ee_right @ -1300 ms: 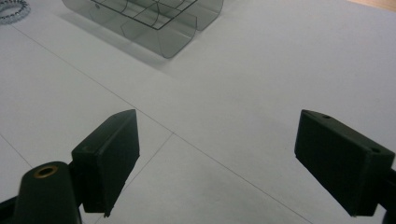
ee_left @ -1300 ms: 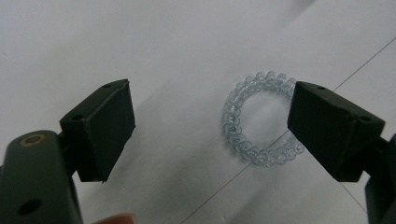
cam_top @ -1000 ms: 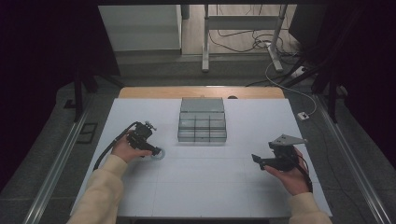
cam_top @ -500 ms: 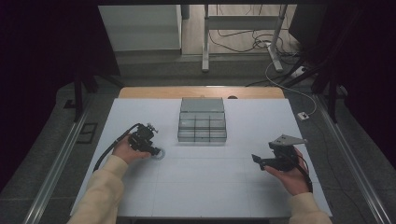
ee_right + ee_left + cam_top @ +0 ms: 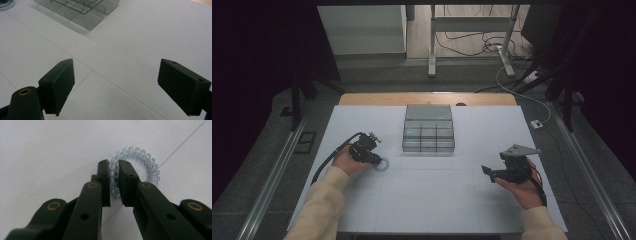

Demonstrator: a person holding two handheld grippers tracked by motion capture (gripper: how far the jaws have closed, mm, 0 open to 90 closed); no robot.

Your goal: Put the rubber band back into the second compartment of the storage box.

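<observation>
Item: clear spiral hair tie (image 5: 136, 167), lying flat on the white worktop (image 5: 437, 200), left of the grey compartment box (image 5: 428, 134) and apart from it.

Left gripper (image 5: 113, 165) — fingers have just been closing and now pinch one side of the coil's ring between them; the rest of the loop sits on the worktop beyond the tips. In the high view the left gripper (image 5: 374, 159) points down at the tie (image 5: 383, 164).

Right gripper (image 5: 116, 75) — fingers spread wide, nothing between them, held over bare worktop to the right of the box; in the high view the right gripper (image 5: 492, 172) is well apart from the tie.

Risks, as judged:
- The hold takes only a thin arc of a springy, slick coil — on lifting it may squirm out or snap free.
- The coil may stretch and dangle, and could catch on a compartment wall if carried to the box.
- Fingertips lie close to the worktop; pressing further down could scrape it.

Markings: no brand, label or writing legible on tie, box or grippers.
</observation>
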